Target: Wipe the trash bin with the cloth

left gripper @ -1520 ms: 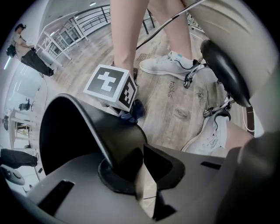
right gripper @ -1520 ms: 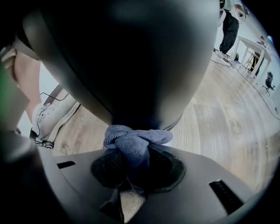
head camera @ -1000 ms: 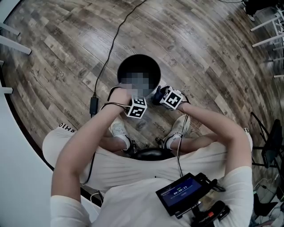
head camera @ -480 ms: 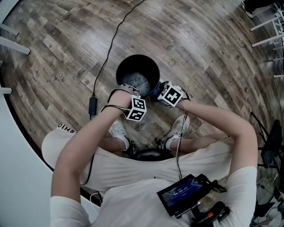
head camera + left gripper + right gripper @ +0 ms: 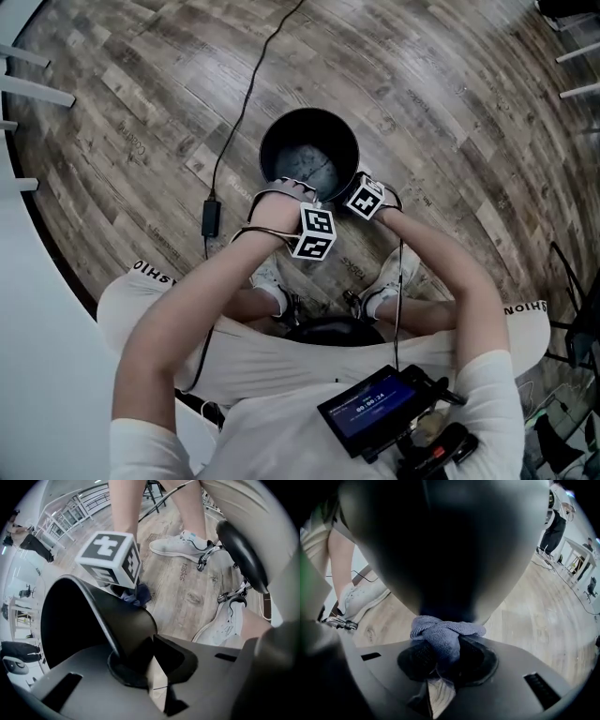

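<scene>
The trash bin [image 5: 281, 141] is a round black pail, upright and open on the wooden floor at the upper centre of the head view, its inside grey and scuffed. The left tongs [image 5: 145, 656] have just closed on its near rim. The cloth [image 5: 445, 637], blue-grey and bunched, is pinched in the right tongs [image 5: 444, 663], right up against the bin's outer wall.

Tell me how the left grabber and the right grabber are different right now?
The left gripper pinches the wall of the trash bin, its jaws having just been closing on it; the right gripper pinches a blue-grey cloth. The left one reaches over the rim, while the right one sits outside, cloth against the bin's side. Both are shut on something.
</scene>
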Tool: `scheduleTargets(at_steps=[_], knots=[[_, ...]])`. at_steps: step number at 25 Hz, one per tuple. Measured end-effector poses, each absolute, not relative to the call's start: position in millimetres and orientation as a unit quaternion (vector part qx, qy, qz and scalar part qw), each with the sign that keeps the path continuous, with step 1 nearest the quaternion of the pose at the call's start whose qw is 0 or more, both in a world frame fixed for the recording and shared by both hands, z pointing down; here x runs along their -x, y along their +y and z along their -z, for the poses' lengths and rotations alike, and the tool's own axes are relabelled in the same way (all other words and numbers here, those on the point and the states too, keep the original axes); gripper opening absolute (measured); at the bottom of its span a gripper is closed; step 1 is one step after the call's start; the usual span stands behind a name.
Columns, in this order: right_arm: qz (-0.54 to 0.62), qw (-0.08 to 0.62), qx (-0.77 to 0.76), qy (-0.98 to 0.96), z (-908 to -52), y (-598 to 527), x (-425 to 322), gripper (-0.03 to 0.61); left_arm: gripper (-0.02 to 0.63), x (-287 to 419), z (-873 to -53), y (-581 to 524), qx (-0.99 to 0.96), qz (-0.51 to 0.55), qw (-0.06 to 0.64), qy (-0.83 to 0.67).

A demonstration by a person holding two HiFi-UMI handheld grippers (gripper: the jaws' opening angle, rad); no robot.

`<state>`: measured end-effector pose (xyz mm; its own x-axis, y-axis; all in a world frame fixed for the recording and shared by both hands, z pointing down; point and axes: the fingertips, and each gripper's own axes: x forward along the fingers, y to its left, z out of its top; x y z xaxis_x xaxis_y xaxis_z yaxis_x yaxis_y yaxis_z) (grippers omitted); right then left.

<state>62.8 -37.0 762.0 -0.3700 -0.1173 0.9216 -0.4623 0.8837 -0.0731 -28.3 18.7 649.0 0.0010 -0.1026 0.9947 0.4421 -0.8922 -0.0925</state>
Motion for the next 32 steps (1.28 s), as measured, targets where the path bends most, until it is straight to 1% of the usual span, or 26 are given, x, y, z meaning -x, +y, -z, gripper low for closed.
scheduleTargets(at_steps=[3,5,9,12,13,16,17,20,22,26,29,32], knots=[[-0.156,0.548,-0.187,-0.800,-793,-37,-63,0.103,0.043,24,-648,17,0.686,0.696,0.182,-0.110],[-0.160,0.545,-0.191,-0.800,-798,-38,-62,0.103,0.043,22,-648,17,0.690,0.697,0.170,-0.100],[-0.198,0.520,-0.215,-0.802,-792,-35,-73,0.103,0.043,18,-649,20,0.695,0.695,0.157,-0.098],[-0.183,0.521,-0.208,-0.808,-770,-25,-87,0.103,0.044,16,-648,23,0.698,0.690,0.153,-0.114],[-0.168,0.522,-0.198,-0.813,-758,-22,-90,0.103,0.051,19,-648,25,0.698,0.690,0.150,-0.120],[-0.131,0.524,-0.146,-0.829,-719,-20,-88,0.103,0.137,35,-649,26,0.681,0.700,0.163,-0.141],[-0.125,0.516,-0.129,-0.837,-703,-21,-85,0.103,0.140,39,-650,24,0.674,0.703,0.176,-0.145],[-0.132,0.484,-0.083,-0.861,-646,-19,-71,0.103,0.138,40,-652,17,0.667,0.702,0.208,-0.136],[-0.130,0.476,-0.047,-0.869,-611,-12,-63,0.103,0.076,37,-652,15,0.673,0.701,0.201,-0.121],[-0.112,0.472,-0.038,-0.874,-556,-10,-60,0.103,0.060,31,-652,16,0.677,0.706,0.177,-0.110],[-0.109,0.489,-0.065,-0.863,-543,-19,-63,0.103,0.058,23,-652,15,0.680,0.707,0.167,-0.096],[-0.113,0.507,-0.097,-0.849,-554,-31,-64,0.103,0.057,17,-651,14,0.682,0.709,0.156,-0.086]])
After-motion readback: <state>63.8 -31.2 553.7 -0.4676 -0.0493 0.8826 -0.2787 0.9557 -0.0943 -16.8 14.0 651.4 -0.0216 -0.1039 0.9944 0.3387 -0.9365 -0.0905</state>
